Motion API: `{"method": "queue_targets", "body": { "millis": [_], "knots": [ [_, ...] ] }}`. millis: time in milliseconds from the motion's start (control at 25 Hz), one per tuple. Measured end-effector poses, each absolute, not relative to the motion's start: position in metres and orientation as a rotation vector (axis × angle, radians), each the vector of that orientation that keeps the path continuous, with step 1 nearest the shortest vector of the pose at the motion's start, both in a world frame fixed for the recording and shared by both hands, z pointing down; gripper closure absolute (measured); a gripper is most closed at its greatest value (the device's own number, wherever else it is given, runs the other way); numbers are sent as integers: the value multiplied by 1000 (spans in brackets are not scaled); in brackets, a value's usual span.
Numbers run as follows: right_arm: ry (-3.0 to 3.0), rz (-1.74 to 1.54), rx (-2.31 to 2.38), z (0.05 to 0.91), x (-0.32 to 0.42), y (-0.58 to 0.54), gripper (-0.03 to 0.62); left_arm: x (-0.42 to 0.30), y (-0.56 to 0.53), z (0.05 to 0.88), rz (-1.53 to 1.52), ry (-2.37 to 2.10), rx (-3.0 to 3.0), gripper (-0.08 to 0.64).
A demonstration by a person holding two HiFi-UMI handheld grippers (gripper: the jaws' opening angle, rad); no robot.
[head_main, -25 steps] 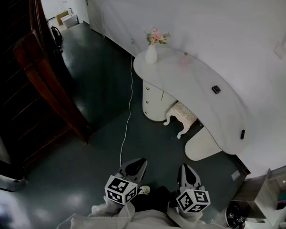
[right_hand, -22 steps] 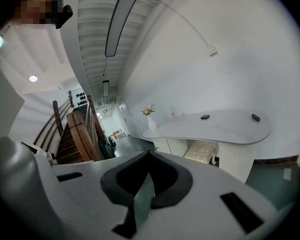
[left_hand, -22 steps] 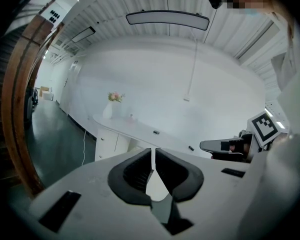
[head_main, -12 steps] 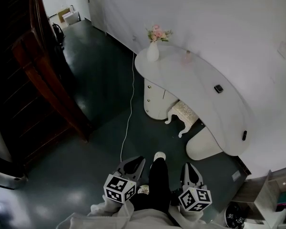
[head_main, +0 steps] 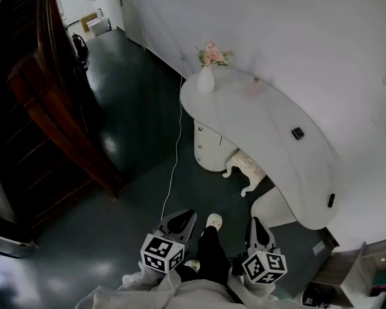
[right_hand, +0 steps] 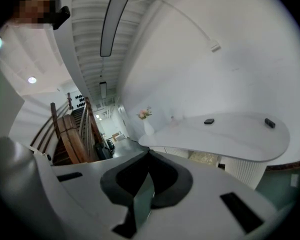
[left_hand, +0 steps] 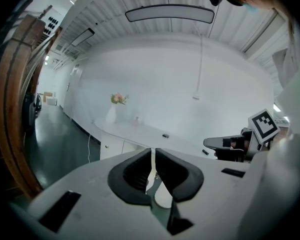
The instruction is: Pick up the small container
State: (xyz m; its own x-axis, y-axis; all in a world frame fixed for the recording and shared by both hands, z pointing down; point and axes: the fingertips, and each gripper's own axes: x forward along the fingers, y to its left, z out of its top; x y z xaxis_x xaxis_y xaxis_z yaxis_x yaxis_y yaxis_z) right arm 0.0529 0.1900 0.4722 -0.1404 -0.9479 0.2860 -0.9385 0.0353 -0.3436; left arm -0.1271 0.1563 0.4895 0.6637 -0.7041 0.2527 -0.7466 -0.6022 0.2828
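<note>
While the small container (head_main: 254,86) sits far off on the curved white surface (head_main: 270,153), a faint pinkish shape close to the wall and just beyond the flower vase (head_main: 206,80), neither tool is near it. The left hand-held gripper (head_main: 182,217) has its jaws pressed together on nothing, and the right hand-held gripper (head_main: 257,224) is likewise closed and empty, both low over the dark floor (head_main: 135,108). Too small to make out in detail, the container looks translucent, so probably light, rigid and smooth enough to slip. A gentle pinch across its sides, low on the body, with 1 gripper opened first, seems safest.
</note>
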Motion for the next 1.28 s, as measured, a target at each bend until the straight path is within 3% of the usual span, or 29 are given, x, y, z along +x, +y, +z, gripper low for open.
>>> {"method": "queue_targets", "body": {
  "millis": [800, 1280],
  "knots": [
    [2281, -752, -2016, 470, 123, -2, 543, -51, -31, 484, 167, -1141, 2519, 526],
    [2275, -763, -2009, 476, 158, -64, 543, -9, -94, 486, 183, -1126, 2538, 526]
  ]
}}
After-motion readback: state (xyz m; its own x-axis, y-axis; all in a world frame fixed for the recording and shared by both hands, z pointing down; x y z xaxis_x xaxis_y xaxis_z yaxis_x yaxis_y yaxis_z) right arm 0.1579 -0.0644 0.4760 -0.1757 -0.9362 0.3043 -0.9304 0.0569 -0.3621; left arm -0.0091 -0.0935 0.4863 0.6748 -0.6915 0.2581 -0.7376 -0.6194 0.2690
